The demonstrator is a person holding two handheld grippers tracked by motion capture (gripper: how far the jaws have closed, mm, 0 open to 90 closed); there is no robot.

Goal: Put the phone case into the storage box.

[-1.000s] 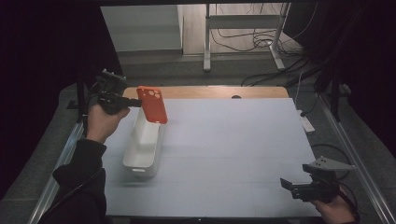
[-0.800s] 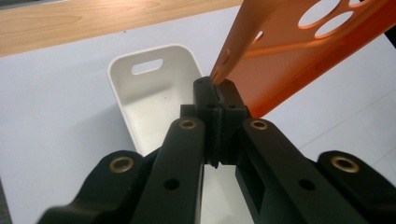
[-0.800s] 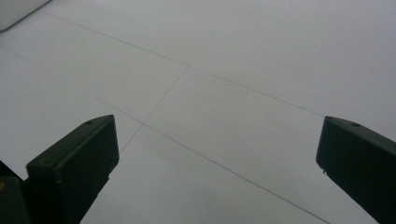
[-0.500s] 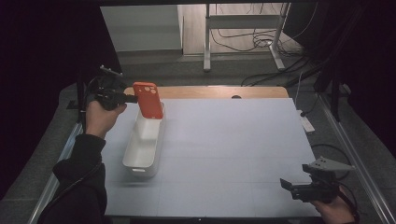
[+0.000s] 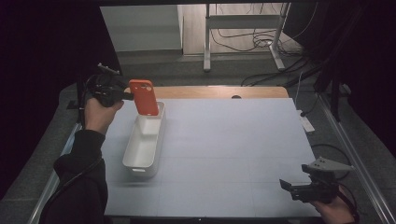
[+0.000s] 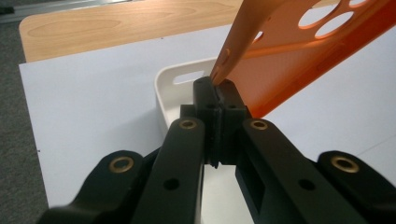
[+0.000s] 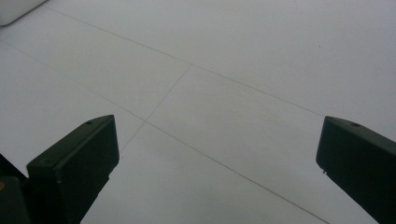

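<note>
An orange phone case point(image 5: 144, 97) hangs tilted above the far end of a long white tray point(image 5: 142, 158) on the table's left side. My left gripper point(image 5: 127, 95) is shut on the case's edge. In the left gripper view the black jaws point(image 6: 217, 88) pinch the thin orange rim of the case point(image 6: 299, 51), whose camera holes show at the top, with the tray's handle end point(image 6: 180, 77) just beyond. My right gripper point(image 5: 286, 185) rests low at the table's near right corner, and in the right gripper view its jaws point(image 7: 219, 154) stand wide open over bare white surface.
A white sheet point(image 5: 233, 140) covers the table, with a wooden strip point(image 5: 215, 92) along its far edge. A white tray corner point(image 7: 14, 9) peeks in at the top left of the right gripper view. Cables and a metal stand point(image 5: 243, 37) lie on the floor beyond.
The left hand has carried the orange case away from me and slightly left, toward the tray's far end. The right gripper has stayed where it was.
</note>
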